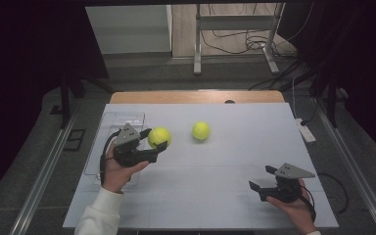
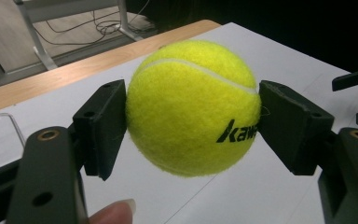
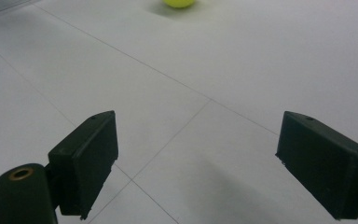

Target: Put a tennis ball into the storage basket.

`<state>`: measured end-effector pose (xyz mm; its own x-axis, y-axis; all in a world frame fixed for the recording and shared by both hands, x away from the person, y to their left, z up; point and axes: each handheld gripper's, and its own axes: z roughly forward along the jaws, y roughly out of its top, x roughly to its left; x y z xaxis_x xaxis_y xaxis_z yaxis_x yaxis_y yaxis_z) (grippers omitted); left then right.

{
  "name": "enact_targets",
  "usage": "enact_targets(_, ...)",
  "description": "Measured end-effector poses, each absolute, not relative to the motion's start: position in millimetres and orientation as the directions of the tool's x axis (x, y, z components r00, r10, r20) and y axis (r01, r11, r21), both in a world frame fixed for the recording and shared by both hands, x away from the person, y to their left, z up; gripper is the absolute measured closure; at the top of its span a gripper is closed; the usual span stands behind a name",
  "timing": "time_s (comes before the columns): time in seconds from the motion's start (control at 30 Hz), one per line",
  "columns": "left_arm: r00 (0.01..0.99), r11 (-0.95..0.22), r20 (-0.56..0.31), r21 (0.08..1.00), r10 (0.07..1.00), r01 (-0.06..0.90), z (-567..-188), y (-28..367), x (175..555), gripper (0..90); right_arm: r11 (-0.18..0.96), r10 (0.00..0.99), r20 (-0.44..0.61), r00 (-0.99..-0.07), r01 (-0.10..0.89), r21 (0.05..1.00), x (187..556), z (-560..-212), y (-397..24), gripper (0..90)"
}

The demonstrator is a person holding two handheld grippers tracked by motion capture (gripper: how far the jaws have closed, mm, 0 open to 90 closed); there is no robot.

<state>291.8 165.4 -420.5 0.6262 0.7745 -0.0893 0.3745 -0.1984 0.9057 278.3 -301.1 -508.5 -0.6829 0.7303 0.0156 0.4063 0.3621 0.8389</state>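
My left claw point(image 2: 193, 116) clamps a fuzzy yellow tennis ball point(image 2: 193, 109) above the white bench point(image 1: 225, 161); its black lettering is cut off by one pad. Right claw point(image 3: 200, 163) gapes, empty. Second yellow ball point(image 3: 179, 2) cropped at frame edge.

Open white table point(image 1: 215, 161) between left gripper point(image 1: 157, 139) and right gripper point(image 1: 262, 177): free passage. Obstacles: second tennis ball point(image 1: 201, 130) at centre-far, just right of held tennis ball point(image 1: 159, 136); clear tray point(image 1: 112, 120) along left edge, behind left hand. Ahead of right gripper's spread jaws, bare surface.
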Motion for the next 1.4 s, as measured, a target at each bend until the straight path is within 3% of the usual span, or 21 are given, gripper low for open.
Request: enact_targets(1.4,0.505,-0.126,-0.101,0.910,0.857,0.395,-424.0,205.6,303.3,27.8,0.362,0.731,0.014,-0.682,0.406,0.839,278.7,-508.1,-301.0,12.8)
